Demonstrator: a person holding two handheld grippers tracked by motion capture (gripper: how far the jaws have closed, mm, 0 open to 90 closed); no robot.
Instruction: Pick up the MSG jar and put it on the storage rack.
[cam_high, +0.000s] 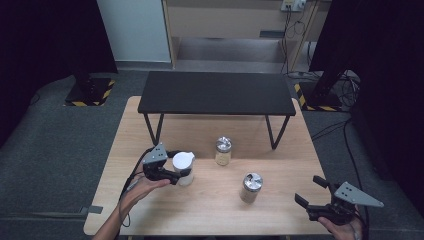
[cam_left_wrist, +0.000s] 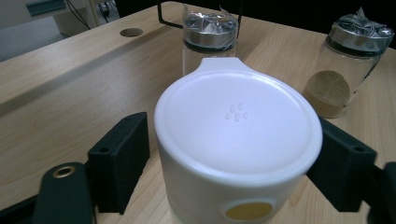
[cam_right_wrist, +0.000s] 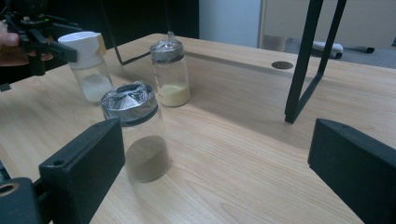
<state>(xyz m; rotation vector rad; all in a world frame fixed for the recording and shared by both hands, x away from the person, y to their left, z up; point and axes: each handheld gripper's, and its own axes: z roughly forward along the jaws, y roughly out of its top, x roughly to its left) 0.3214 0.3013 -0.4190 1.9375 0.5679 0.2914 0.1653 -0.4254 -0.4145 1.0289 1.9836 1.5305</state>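
A jar with a white lid (cam_high: 183, 161) (cam_left_wrist: 238, 121) stands upright on the left of the wooden table (cam_high: 210, 215); white powder lies at its bottom. My left gripper (cam_high: 182, 172) (cam_left_wrist: 233, 158) has a black jaw on each side of it just under the lid, pads against it. In the right gripper view this jar (cam_right_wrist: 88, 60) is at the far left with the left gripper on it. My right gripper (cam_high: 308, 190) (cam_right_wrist: 215, 172) hovers wide open at the table's near right corner, nothing between its jaws.
A foil-capped jar of yellow powder (cam_high: 223, 151) (cam_left_wrist: 208, 42) (cam_right_wrist: 170, 77) stands mid-table. A foil-capped jar of brown powder (cam_high: 251, 187) (cam_left_wrist: 348, 70) (cam_right_wrist: 140, 140) stands nearer, just ahead of my right gripper's left jaw. A black low shelf (cam_high: 217, 92) spans the table's back.
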